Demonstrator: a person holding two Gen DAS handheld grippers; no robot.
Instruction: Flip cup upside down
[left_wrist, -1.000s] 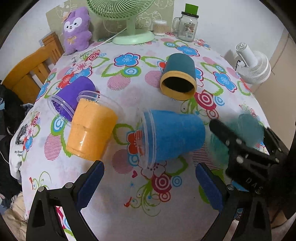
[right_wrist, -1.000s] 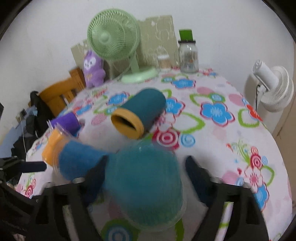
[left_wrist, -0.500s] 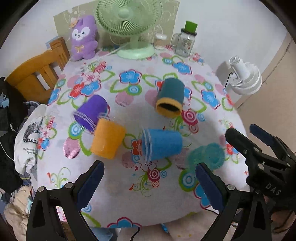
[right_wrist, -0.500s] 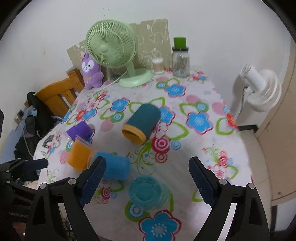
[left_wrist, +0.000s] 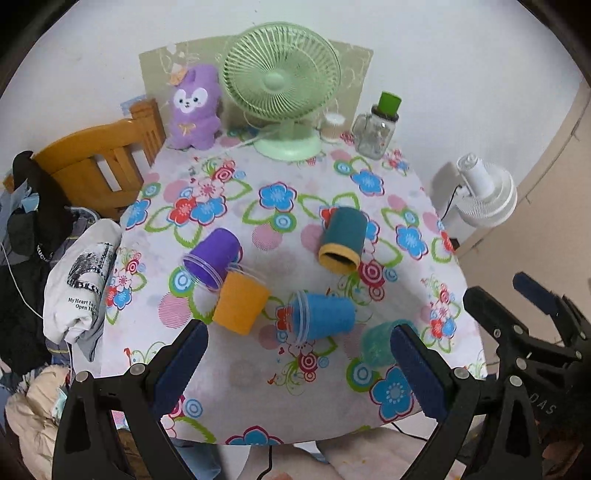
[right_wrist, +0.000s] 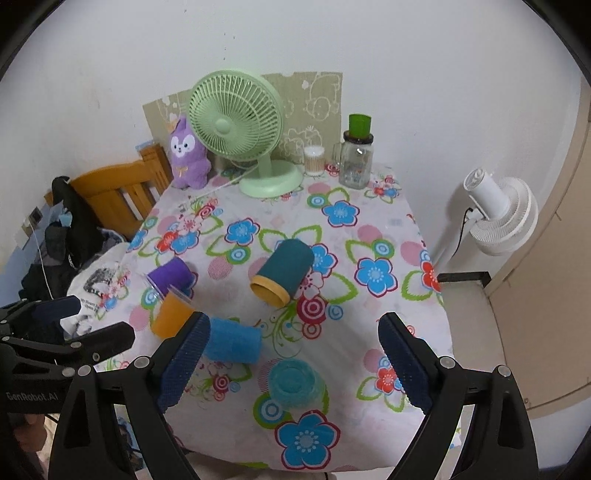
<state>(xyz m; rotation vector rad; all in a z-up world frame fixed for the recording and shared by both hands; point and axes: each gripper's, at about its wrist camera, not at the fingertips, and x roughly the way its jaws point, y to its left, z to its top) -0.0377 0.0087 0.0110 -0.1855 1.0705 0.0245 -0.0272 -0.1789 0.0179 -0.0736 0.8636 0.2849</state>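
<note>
A teal cup (right_wrist: 295, 384) stands upside down near the table's front edge; it also shows in the left wrist view (left_wrist: 378, 343). A blue cup (left_wrist: 321, 320) (right_wrist: 232, 341), an orange cup (left_wrist: 240, 306) (right_wrist: 171, 314), a purple cup (left_wrist: 214, 258) (right_wrist: 171, 277) and a dark teal cup with a yellow rim (left_wrist: 343, 242) (right_wrist: 286, 271) lie on their sides. My left gripper (left_wrist: 299, 373) and my right gripper (right_wrist: 291, 365) are both open and empty, held above and in front of the table.
The floral tablecloth (right_wrist: 354, 236) covers the table. A green fan (right_wrist: 236, 125), a purple plush toy (right_wrist: 186, 155), a glass jar (right_wrist: 356, 158) and a small container (right_wrist: 314, 160) stand at the back. A wooden chair (left_wrist: 99, 166) and clothes are left; a white fan (right_wrist: 498, 214) is right.
Both grippers have pulled back and up from the table. The right gripper let go of the teal cup, which now stands upside down on the cloth.
</note>
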